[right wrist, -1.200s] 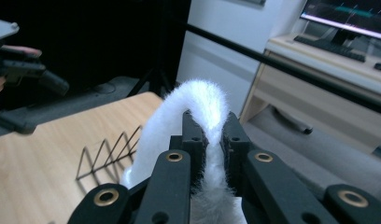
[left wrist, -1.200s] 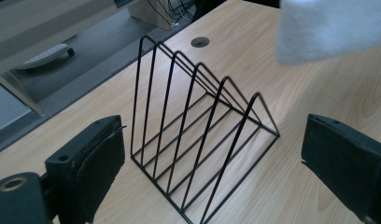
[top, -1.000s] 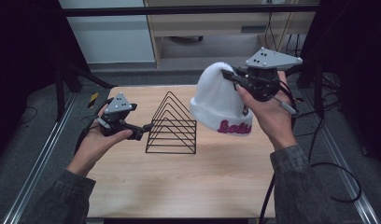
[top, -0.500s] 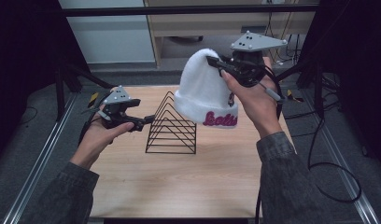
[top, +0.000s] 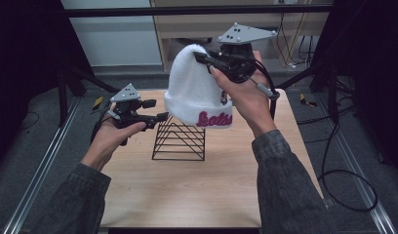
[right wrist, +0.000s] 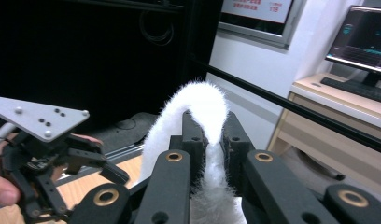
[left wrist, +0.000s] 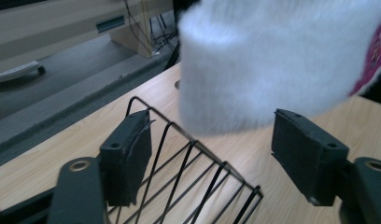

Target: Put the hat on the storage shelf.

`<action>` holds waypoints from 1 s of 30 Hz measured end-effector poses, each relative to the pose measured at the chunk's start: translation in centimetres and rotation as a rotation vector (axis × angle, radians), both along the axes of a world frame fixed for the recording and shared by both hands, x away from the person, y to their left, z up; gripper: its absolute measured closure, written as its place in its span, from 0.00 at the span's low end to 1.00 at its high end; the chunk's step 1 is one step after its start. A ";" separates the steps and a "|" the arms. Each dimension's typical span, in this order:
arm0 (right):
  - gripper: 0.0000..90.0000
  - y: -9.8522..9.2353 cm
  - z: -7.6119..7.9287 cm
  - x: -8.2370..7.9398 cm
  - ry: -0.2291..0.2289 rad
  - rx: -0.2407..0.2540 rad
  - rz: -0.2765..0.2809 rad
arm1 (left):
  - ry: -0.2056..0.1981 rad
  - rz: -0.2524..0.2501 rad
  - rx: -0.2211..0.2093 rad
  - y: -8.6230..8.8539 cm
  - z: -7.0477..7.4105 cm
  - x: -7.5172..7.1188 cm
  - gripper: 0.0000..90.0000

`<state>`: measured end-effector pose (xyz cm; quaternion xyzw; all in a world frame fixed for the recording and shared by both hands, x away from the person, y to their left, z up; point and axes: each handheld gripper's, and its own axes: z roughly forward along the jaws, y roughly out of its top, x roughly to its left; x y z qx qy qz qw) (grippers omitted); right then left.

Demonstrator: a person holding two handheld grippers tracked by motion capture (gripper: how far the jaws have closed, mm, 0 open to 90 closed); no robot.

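Observation:
A white fluffy beanie with pink lettering on its cuff hangs in the air over a black wire pyramid rack on the table. My right gripper is shut on the beanie's crown; its jaws pinch the white fabric between them. My left gripper is open, held just left of the rack's peak and below the beanie's cuff. In the left gripper view the beanie hangs above and beyond the open jaws, with the rack between them.
The light wooden table has bare room in front of the rack. A cabinet stands behind it. Metal rails run along both sides, and cables lie on the floor at right. A monitor sits on a desk.
My right gripper has carried the beanie left and higher, from right of the rack to above it. My left gripper has risen and moved in towards the rack's peak.

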<state>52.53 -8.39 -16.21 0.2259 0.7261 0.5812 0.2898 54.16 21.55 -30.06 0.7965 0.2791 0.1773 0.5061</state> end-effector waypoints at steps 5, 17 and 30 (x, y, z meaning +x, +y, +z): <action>0.93 1.3 -0.1 0.1 0.002 -0.009 0.034 | -0.005 0.003 -0.017 0.0 0.0 0.3 0.40; 0.93 2.4 -0.7 0.9 0.007 -0.038 0.060 | -0.026 0.032 -0.009 -0.2 0.3 0.0 0.82; 0.92 1.6 -1.5 2.1 0.029 -0.029 0.031 | -0.079 0.078 0.032 -0.4 0.6 -0.8 0.82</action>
